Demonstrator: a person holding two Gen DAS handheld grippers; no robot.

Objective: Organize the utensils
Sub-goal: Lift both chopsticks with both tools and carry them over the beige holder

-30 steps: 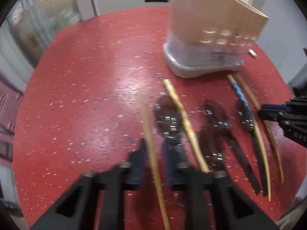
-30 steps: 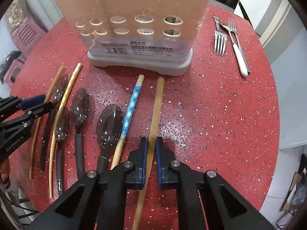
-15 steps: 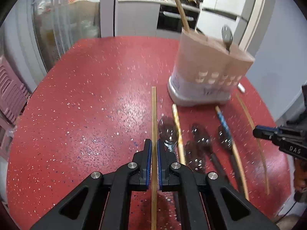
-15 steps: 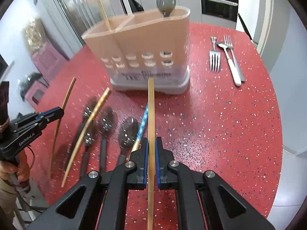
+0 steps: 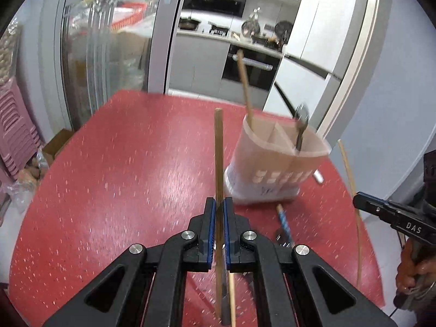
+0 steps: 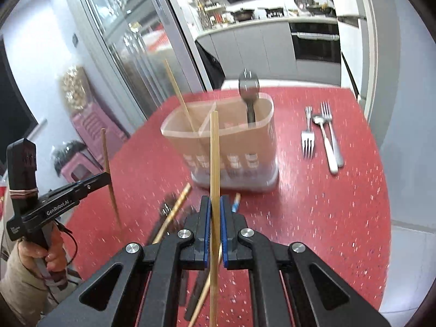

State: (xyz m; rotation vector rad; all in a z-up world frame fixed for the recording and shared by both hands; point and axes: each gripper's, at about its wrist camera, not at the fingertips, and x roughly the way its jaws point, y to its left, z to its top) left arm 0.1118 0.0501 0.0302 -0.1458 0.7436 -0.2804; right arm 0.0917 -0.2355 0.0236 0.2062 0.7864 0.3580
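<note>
2 utensils stand in the divided holder (image 6: 234,147) on the red tabletop (image 6: 340,218) so far: 1 chopstick (image 6: 177,92) in its left compartment and 1 dark spoon (image 6: 248,92) in its right. We judge most of the work is left. 2 forks (image 6: 308,136) and a metal spoon (image 6: 324,141) lie right of the holder, dark spoons and chopsticks in front. Our left tongs (image 5: 220,229) are clamped on 1 bamboo chopstick (image 5: 218,147), our right tongs (image 6: 214,229) on another (image 6: 214,152), both in the air

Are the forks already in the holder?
No, both forks lie flat on the red table to the right of the holder.
</note>
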